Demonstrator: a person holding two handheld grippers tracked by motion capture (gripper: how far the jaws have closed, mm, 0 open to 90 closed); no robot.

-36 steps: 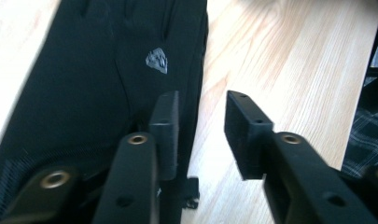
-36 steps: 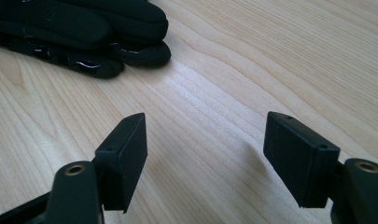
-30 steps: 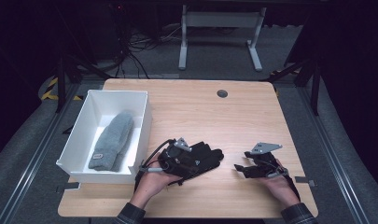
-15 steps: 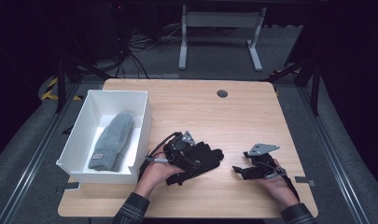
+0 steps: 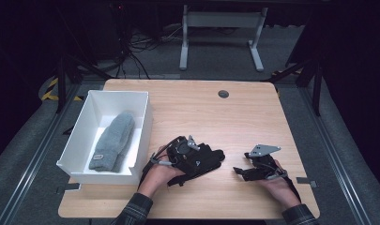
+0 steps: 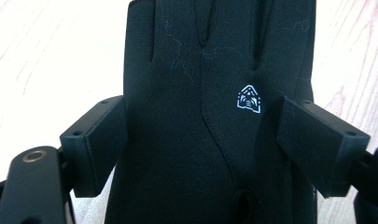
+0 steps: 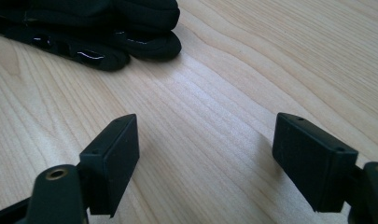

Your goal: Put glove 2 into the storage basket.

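**Left tongs are sitting around the black glove**

The left tongs (image 5: 204, 161) are lying low on the table (image 5: 234, 117), and the black glove (image 5: 207, 158) is sitting right between their two jaws. In the left gripper view, the black glove (image 6: 210, 112) is lying flat on the wood with its fingers pointing away from the tongs. One jaw is standing on each side of the glove's wide part. The jaws are open about as wide as the glove. They are right at its edges, but I cannot tell if they are squeezing it. A small white picture is showing on the glove, close to one of the jaws.

The right tongs (image 5: 241, 172) are resting near the table top, and their jaws are spread wide with nothing between them. In the right gripper view, only bare wood is lying between the jaws of the right tongs (image 7: 205, 154). The black glove (image 7: 98, 28) is lying ahead of them and off to one side, a little apart from them. Its fingertips are pointing toward the right tongs.

A white box (image 5: 84, 136) is sitting on the far side of the left tongs, away from the right tongs. A grey hat (image 5: 113, 140) is lying inside the box.
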